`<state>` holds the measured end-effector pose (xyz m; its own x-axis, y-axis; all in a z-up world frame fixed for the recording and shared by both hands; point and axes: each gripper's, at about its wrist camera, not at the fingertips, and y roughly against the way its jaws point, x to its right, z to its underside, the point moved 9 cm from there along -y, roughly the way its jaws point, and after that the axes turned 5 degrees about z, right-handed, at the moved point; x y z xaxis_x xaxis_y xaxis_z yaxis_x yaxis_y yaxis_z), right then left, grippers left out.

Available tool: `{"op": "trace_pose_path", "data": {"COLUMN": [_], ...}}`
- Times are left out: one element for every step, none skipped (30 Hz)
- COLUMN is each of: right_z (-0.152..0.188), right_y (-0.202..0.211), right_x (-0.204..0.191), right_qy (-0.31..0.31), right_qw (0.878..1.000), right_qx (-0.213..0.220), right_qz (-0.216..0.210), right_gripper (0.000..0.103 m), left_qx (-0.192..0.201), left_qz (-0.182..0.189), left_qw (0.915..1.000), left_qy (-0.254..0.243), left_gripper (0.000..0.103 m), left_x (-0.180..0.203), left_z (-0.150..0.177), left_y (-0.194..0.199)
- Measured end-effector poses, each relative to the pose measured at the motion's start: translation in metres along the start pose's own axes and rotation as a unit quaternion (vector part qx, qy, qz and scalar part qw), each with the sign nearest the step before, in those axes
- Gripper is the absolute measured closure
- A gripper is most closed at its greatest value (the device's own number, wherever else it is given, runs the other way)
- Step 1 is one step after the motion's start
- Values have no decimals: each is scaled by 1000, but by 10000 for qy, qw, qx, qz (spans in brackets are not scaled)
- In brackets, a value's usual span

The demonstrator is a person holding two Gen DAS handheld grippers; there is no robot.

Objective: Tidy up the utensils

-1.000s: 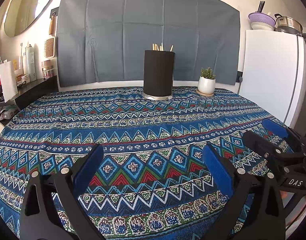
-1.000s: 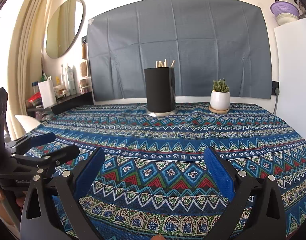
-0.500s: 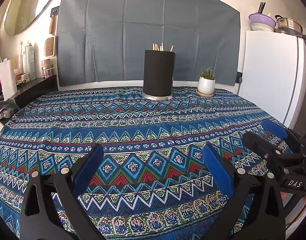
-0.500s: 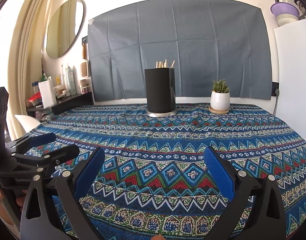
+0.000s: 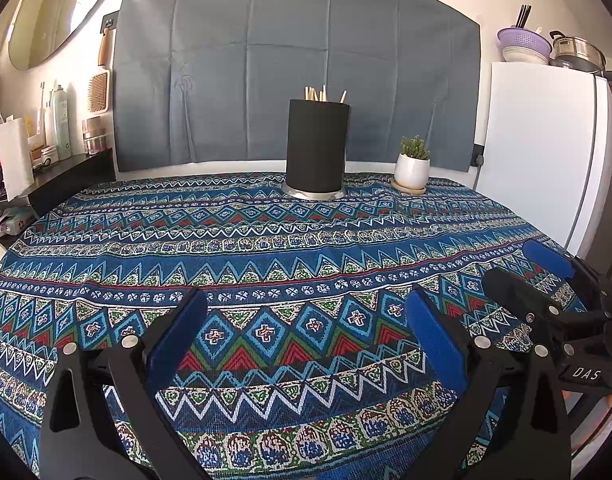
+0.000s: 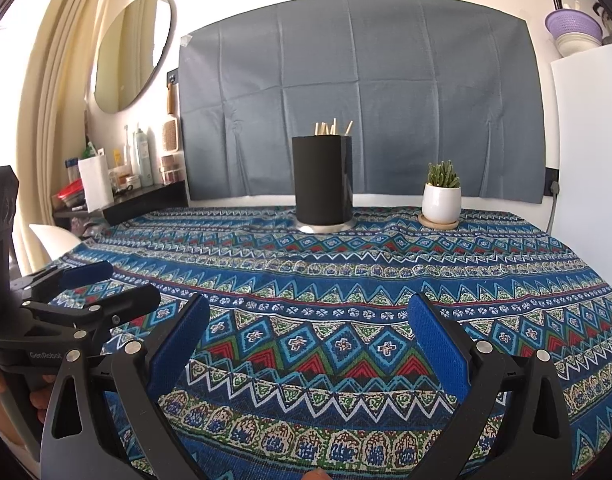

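Note:
A black cylindrical utensil holder (image 5: 317, 145) stands upright at the far middle of the table, with several wooden utensil ends (image 5: 324, 93) sticking out of its top. It also shows in the right wrist view (image 6: 322, 185). My left gripper (image 5: 306, 312) is open and empty, low over the near edge of the patterned tablecloth (image 5: 289, 240). My right gripper (image 6: 308, 314) is open and empty too, beside it on the right. Each gripper shows at the edge of the other's view: the right one (image 5: 534, 276), the left one (image 6: 105, 288).
A small cactus in a white pot (image 5: 412, 167) stands on a coaster right of the holder. A white fridge (image 5: 546, 152) with bowls and a pot on top borders the table's right side. A dark shelf with bottles (image 5: 57, 132) is at the left.

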<state>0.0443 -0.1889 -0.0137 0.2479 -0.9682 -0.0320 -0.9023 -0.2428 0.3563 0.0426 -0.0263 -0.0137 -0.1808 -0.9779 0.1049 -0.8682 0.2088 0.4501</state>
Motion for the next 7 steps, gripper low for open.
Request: {"op": "trace_pose_path", "data": {"right_z": [0,0,0,0,0,0,0], "right_y": [0,0,0,0,0,0,0], "right_x": [0,0,0,0,0,0,0], "right_qy": [2,4,5,4,4,3,4], "right_qw": [10000,10000,10000,10000,10000,10000,10000], "right_qx": [0,2,2,2,5,0,0], "right_qz": [-1,0,-3,-2,0,-2,-5], "right_gripper": [8,8,8,8,8,8,8], "left_qx": [0,0,-2,-4,-4,-7,-12], "left_qz": [13,22,23,26,30,34,41], "left_qw": [10000,10000,10000,10000,10000,10000,10000], "left_qy": [2,4,7,12,21,34,49], "left_gripper": [6,6,6,6,6,6,6], "left_x": [0,0,-1,-1,-1,-1,-2], "left_z": [0,0,0,0,0,0,0], "left_y": [0,0,0,0,0,0,0]}}
